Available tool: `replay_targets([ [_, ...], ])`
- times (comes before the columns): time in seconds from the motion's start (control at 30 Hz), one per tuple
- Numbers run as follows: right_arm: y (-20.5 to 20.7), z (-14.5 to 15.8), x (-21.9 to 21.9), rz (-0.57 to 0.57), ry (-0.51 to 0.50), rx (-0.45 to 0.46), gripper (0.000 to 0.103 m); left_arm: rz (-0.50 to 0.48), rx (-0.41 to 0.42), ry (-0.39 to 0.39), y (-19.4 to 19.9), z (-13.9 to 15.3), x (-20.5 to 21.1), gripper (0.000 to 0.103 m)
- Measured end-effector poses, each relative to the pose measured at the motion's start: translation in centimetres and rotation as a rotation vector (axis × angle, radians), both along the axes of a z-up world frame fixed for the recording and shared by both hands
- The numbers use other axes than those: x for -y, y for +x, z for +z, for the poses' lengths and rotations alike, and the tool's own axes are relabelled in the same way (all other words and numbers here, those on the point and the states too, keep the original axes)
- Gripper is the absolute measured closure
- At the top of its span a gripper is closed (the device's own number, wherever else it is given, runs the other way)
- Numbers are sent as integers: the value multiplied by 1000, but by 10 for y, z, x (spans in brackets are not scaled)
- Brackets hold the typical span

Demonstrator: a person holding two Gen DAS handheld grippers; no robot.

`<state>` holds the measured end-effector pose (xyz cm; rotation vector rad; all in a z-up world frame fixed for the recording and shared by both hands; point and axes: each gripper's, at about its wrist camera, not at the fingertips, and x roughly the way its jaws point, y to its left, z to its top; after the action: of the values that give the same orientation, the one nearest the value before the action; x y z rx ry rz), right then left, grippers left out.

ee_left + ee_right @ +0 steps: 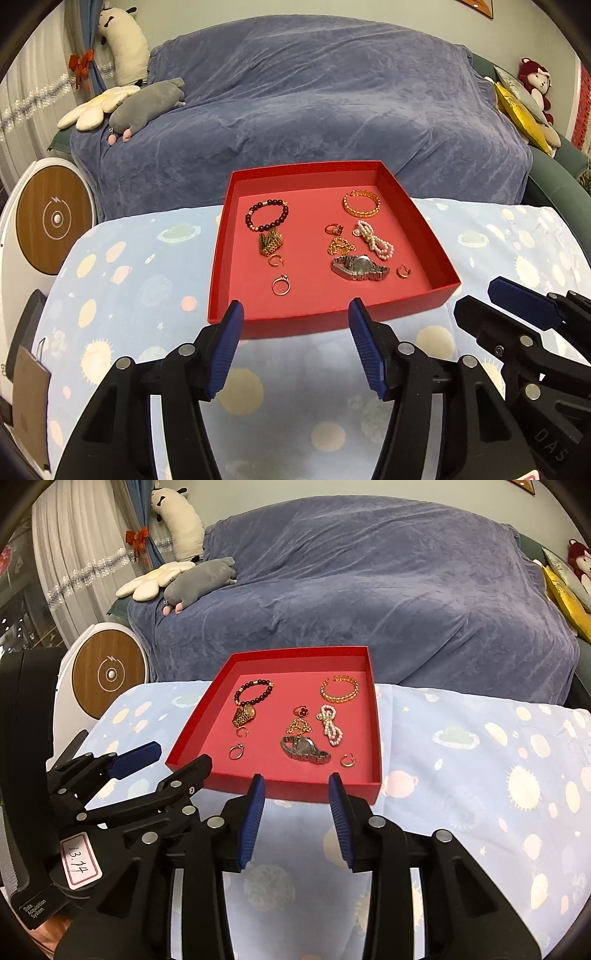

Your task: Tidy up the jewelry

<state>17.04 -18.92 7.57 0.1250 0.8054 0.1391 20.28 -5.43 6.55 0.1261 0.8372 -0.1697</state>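
- On the table's patterned cloth (461, 746), the red tray (229, 236) sits square ahead of you, low walls all round, its near wall just beyond both sets of fingertips.
- Left gripper (295, 314): jaws spread wide, nothing between them, hovering short of the tray's near wall. Its line points at the small ring (281, 286) closest to that wall.
- Left half of the tray, back to front: dark bead bracelet (266, 215), gold watch (270, 242) touching its lower edge, a small open hoop (276, 261), then the ring. Take the ring first, I judge; it lies apart from its neighbours, so a pinch from above should catch nothing else.
- Middle: flower ring (302, 711), gold chain (299, 726) bunched against the silver watch (304, 750). Lift the watch by its band; the chain may drag along.
- Right half: gold bangle (340, 689) at the back, pearl strand (330, 724), a second small hoop (347, 760) near the front.
- Right gripper (296, 788): also wide apart and holding nothing, just short of the near wall, aimed at the silver watch.
- Room: come in over the walls, not through them. Bare cloth lies open to either side of the tray; the two grippers sit close together, so work one at a time.
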Motion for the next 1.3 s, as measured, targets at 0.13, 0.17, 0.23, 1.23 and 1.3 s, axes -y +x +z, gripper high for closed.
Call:
replay_targets([
  [0.13, -26, -6, 0, -20, -6, -12, 61, 5, -8, 5, -25, -3, -3, 41],
  [0.17, -32, -8, -1, -21, -14, -15, 60, 11, -10, 12, -30, -4, -4, 40],
  [0.23, -41, -10, -5, -22, -35, -10, 56, 20, -12, 16, -42, -7, -8, 37],
  [1.23, -48, -40, -20, -32, -124, -25, 29, 68, -54, 35, -56, -41, -28, 30],
  [1.3, -49, -40, -20, -34, -124, -22, 29, 69, -54, 35, -56, -41, -28, 30],
])
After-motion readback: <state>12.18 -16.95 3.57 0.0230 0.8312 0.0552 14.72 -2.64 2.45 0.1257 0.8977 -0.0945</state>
